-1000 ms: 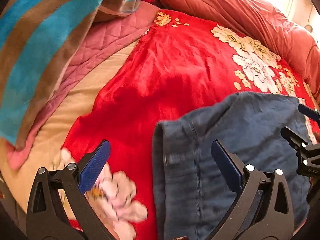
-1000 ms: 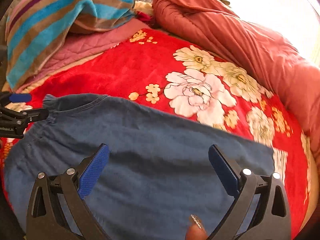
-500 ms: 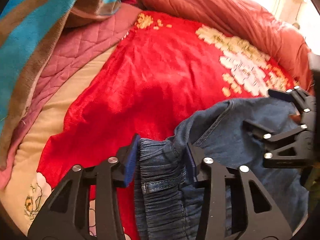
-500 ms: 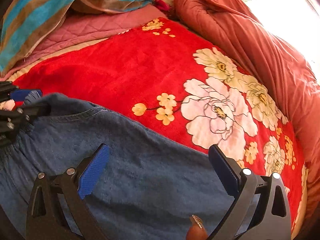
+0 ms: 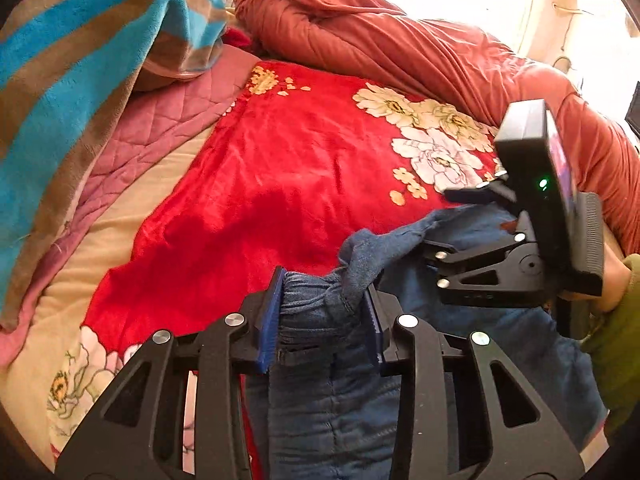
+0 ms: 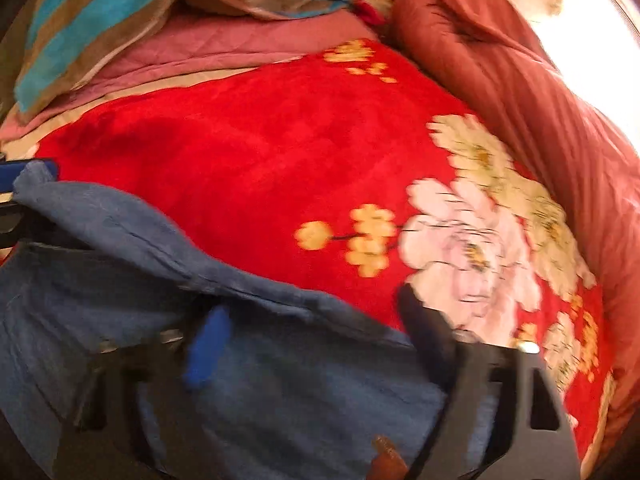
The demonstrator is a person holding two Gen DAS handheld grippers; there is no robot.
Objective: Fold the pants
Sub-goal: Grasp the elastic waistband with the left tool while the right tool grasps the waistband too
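Two tongs: left tongs [image 5: 320,312] pinch the pants [image 5: 316,360]; right tongs [image 6: 312,336] spread wide.

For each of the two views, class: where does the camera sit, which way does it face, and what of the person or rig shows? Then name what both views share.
Left wrist: behind the left tongs, facing across the bed; they clamp the jeans' waistband; the right tongs show.
Right wrist: behind the right tongs, spread over the jeans; blurred.
Shared: jeans, red floral blanket, striped blanket.
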